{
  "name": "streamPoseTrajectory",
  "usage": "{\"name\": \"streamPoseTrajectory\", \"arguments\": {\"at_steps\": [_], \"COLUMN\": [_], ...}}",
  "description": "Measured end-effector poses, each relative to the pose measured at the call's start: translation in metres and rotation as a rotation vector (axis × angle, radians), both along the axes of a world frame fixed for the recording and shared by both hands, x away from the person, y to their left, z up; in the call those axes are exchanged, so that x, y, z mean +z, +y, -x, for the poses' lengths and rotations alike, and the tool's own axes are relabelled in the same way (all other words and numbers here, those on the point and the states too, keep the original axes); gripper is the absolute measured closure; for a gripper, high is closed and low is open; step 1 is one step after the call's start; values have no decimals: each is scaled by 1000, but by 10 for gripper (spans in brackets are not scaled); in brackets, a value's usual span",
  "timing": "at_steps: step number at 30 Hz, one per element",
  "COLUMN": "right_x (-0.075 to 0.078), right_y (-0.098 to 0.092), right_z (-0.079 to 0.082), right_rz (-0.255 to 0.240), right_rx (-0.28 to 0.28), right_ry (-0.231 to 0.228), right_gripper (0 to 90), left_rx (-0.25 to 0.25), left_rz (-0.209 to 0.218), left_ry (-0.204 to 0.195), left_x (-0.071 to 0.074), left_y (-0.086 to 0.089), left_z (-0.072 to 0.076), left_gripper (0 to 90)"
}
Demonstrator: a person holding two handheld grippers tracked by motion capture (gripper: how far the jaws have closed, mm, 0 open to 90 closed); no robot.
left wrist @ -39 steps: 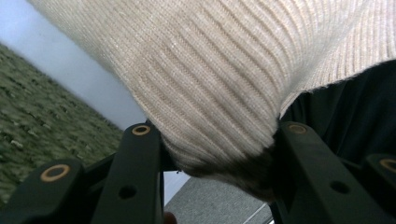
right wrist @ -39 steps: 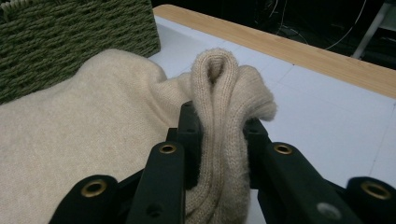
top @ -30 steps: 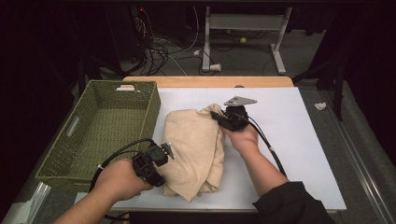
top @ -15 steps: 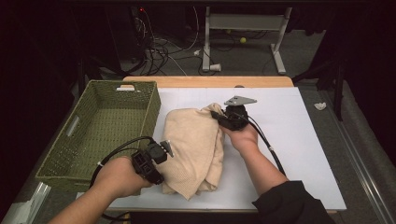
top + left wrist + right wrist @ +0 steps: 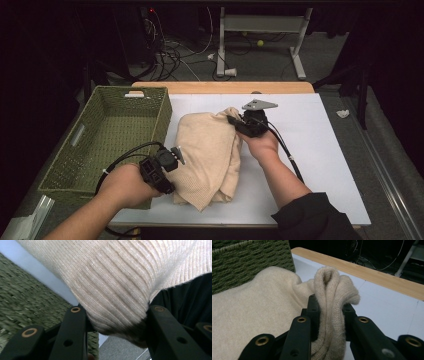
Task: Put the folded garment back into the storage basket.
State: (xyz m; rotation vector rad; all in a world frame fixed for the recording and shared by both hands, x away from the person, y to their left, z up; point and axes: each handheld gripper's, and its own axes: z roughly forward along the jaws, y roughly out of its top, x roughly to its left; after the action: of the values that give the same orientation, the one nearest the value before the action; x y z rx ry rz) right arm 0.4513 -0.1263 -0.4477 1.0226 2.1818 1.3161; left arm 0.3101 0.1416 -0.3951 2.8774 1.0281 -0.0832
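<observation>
Sweater (image 5: 207,152) lies folded on the white bench (image 5: 320,150) beside the basket (image 5: 107,135), seen from above; left tool (image 5: 176,156) grips its near-left edge, right tool (image 5: 234,121) its far corner. Left gripper view: jaws clamped on a thick ribbed fold. Right gripper view: jaws pinching a bunched ribbed hem. Judging by this, both grips are set; next, lift together and carry it level into the basket.
</observation>
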Motion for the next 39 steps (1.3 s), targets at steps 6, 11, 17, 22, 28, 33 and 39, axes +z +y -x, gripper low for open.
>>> {"name": "streamPoseTrajectory", "arguments": {"at_steps": [6,11,17,22,28,33,39], "right_x": [9,17,25,31,34,41,50], "right_y": [1,2,3,5,7,12,18], "right_z": [0,-1,-4,-5,-6,-7,-7], "right_rz": [-10,-20,-26,-29,-34,-34,-34], "right_rx": [-3,-3,-3,-2,0,4,14], "right_ry": [-21,-32,-40,-49,-53,-59,-73], "right_gripper": [765,765,765,765,764,765,764], "left_rx": [-3,-12,-15,-21,-19,-14,-13], "left_rz": [-4,-9,-12,-27,-28,-29,-31], "left_ry": [-8,-14,-13,-9,-14,-22,-24], "left_x": [9,16,21,27,33,37,43], "left_y": [2,3,4,5,8,12,17], "left_z": [-2,-4,-7,-10,-10,-10,-9], "left_gripper": [619,619,619,619,619,619,619]}}
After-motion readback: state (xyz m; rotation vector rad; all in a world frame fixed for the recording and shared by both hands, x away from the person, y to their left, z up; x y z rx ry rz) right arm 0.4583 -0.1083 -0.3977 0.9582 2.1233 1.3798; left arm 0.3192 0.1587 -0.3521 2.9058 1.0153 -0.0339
